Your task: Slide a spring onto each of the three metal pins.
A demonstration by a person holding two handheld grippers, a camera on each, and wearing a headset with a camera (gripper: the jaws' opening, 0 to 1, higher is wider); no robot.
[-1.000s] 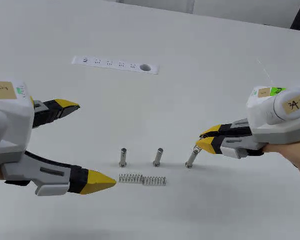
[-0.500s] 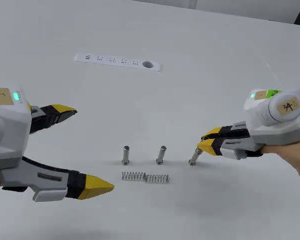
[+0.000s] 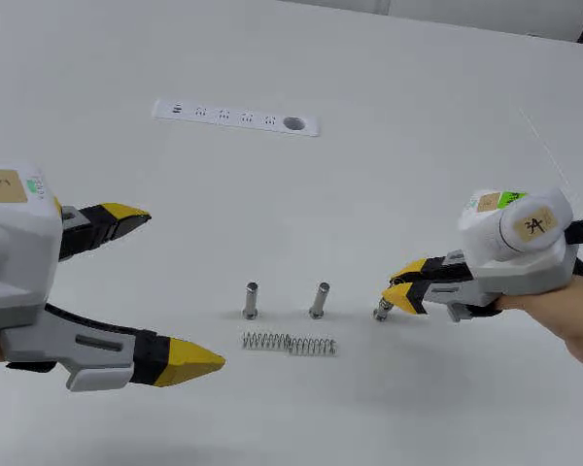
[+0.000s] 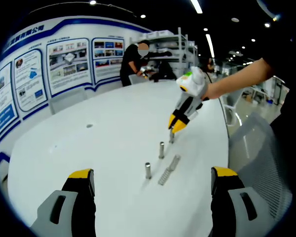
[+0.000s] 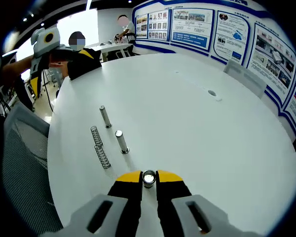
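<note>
Leaning rightward, the end pin point(image 3: 382, 311) sits pinched in right tongs point(image 3: 393, 287).

White-and-grey left gripper point(image 3: 182, 286) and right gripper point(image 3: 396, 284), black yellow-tipped fingers point(image 3: 189, 357), tan handwritten labels point(image 3: 4, 185)

Table point(image 3: 369, 194) is plain white, smooth and matt, barely any glare. Pins point(image 3: 319, 299) are bare polished metal, and the right pin point(image 5: 148, 177) has a mirror-shiny top. Springs point(image 3: 290, 343) are thin bright wire. Left gripper point(image 3: 175, 286) and right gripper point(image 3: 391, 291): white and grey hard plastic, matt black-and-yellow tips, paper labels point(image 3: 2, 184). Strip point(image 3: 235, 116) looks like white plastic.
</note>
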